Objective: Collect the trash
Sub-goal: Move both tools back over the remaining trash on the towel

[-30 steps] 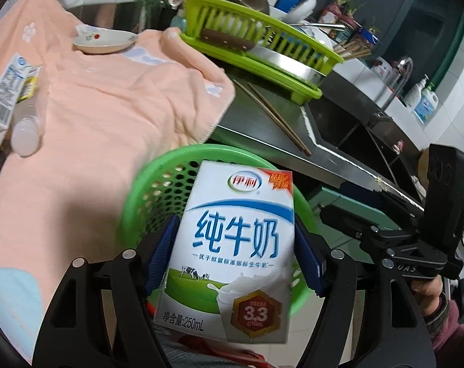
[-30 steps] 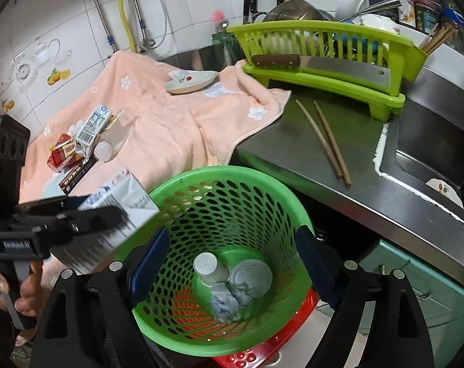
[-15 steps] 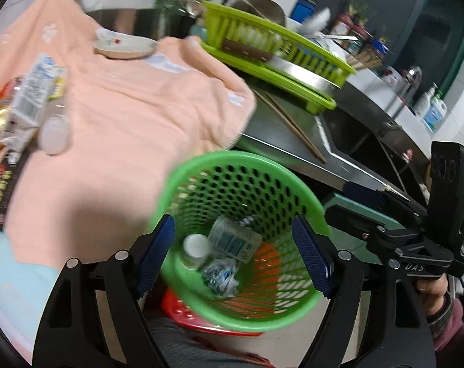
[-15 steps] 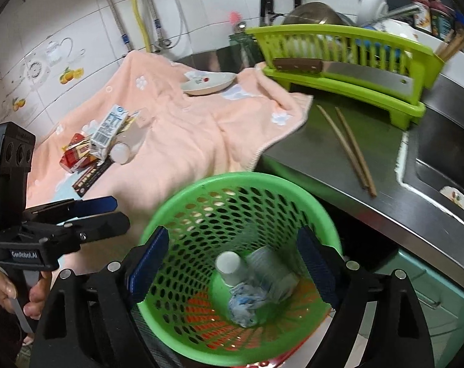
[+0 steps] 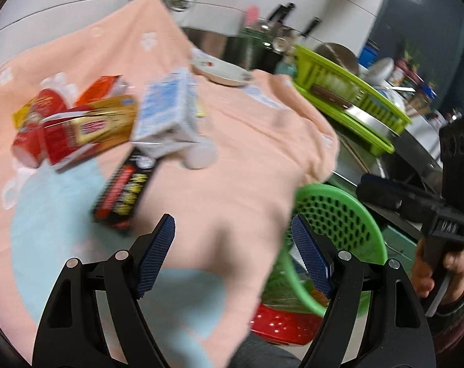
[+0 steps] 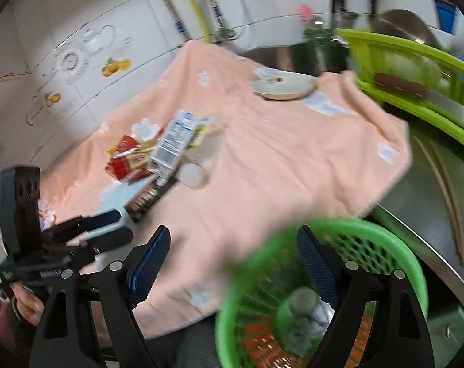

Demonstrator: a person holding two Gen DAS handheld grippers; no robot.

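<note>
The trash — a white-and-blue milk carton [image 5: 167, 113], a red-and-gold snack packet [image 5: 84, 132], a black box with yellow print [image 5: 124, 190] and a clear plastic bottle [image 5: 198, 153] — lies heaped on the peach towel [image 5: 247, 159] spread over the counter. The round green perforated plastic basket [image 6: 382, 236] sits at the towel's edge, scraps inside. The left gripper [image 5: 232, 257] and the right gripper [image 6: 232, 263] both gape wide, nothing between their blue pads — each above the towel.
</note>
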